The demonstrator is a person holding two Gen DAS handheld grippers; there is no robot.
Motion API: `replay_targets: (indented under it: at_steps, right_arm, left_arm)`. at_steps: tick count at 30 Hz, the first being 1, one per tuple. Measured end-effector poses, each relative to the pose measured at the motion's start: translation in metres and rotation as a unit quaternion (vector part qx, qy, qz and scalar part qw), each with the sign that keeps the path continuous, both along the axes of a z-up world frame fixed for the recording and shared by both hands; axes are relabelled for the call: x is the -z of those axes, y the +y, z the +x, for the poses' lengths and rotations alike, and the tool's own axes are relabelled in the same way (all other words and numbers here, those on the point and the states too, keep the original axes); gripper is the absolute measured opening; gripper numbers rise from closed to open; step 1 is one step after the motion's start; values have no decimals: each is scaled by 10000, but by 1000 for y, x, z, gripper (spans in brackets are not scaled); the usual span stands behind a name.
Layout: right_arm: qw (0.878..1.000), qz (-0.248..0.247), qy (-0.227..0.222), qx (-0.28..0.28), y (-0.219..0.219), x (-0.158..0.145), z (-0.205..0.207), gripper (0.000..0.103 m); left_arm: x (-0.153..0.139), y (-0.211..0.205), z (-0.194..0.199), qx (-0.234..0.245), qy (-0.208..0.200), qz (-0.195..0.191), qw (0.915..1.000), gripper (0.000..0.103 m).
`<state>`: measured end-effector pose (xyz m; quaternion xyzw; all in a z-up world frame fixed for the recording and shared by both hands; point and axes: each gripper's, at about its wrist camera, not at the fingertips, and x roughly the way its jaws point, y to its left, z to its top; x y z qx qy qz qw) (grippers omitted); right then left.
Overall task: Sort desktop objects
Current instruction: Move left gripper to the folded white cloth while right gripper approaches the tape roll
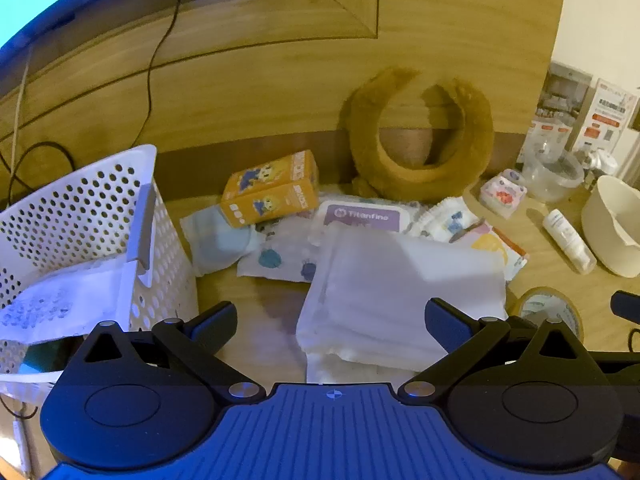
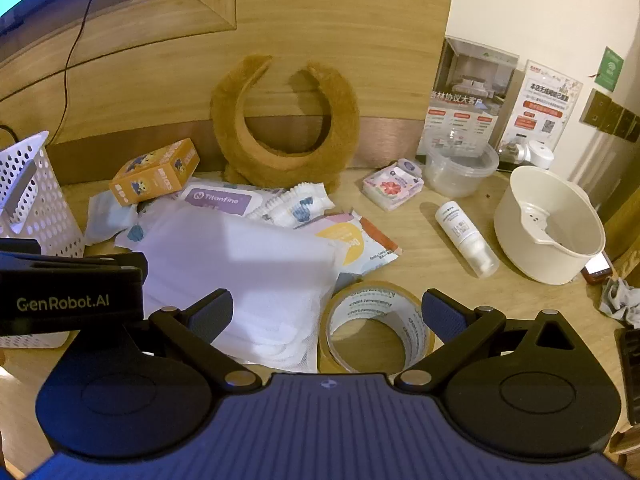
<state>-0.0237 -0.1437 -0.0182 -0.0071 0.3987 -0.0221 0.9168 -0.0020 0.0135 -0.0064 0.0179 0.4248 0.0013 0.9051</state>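
A white mesh bag of folded cloths (image 1: 400, 300) (image 2: 248, 280) lies on the wooden desk, just ahead of my left gripper (image 1: 332, 320), which stands open and empty above its near edge. Behind it sit an orange carton (image 1: 272, 188) (image 2: 156, 172), a purple-lidded wipes pack (image 1: 362, 216) (image 2: 220, 200) and small printed packets (image 2: 296, 208). My right gripper (image 2: 328, 316) is open, hovering over a roll of clear tape (image 2: 374, 328) that lies flat between its fingers without touching them. A white perforated basket (image 1: 80, 216) (image 2: 36, 200) stands at the left with a printed bag (image 1: 60, 304) in it.
A brown plush U-shaped cushion (image 2: 280, 120) leans on the wood wall. To the right are a white bottle (image 2: 466, 236) lying down, a cream pot (image 2: 548, 224), a clear tub (image 2: 460, 172), a pink tissue pack (image 2: 394, 186) and leaflet stands (image 2: 472, 100). Cables (image 1: 152, 80) hang at the left.
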Motion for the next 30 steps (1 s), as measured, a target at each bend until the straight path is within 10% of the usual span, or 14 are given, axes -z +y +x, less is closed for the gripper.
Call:
replay_targets:
  at_steps: [30]
  right_arm:
    - [9995, -14, 290, 115, -5, 25, -7, 101]
  left_arm:
    - [32, 5, -19, -52, 7, 272, 9996, 103]
